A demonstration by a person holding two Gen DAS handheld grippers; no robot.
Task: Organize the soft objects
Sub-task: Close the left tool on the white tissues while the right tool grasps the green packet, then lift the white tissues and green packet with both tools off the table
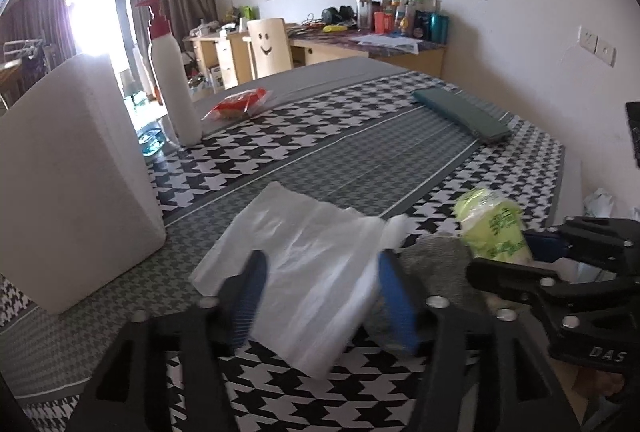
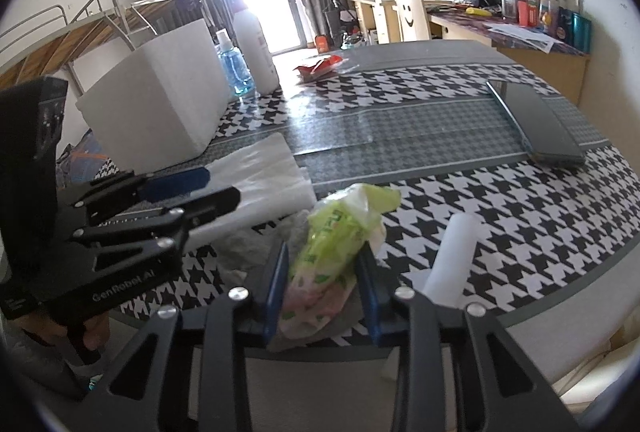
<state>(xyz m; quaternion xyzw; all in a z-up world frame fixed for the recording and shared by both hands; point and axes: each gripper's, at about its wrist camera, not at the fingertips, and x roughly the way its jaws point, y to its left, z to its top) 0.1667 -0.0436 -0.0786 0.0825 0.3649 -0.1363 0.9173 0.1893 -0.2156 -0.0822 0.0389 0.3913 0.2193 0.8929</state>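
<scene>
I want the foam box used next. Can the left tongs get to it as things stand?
Probably yes: the left tongs stand open over the white plastic bag, and the foam box sits just beside them with nothing between.

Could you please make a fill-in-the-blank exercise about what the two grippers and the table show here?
1. The right gripper is closed on a ____ tissue pack.
2. The left gripper straddles a white plastic ____.
3. The tall white bottle has a ____ pump.
4. The tablecloth pattern is black and ____.

Missing words: green; bag; red; white
</scene>
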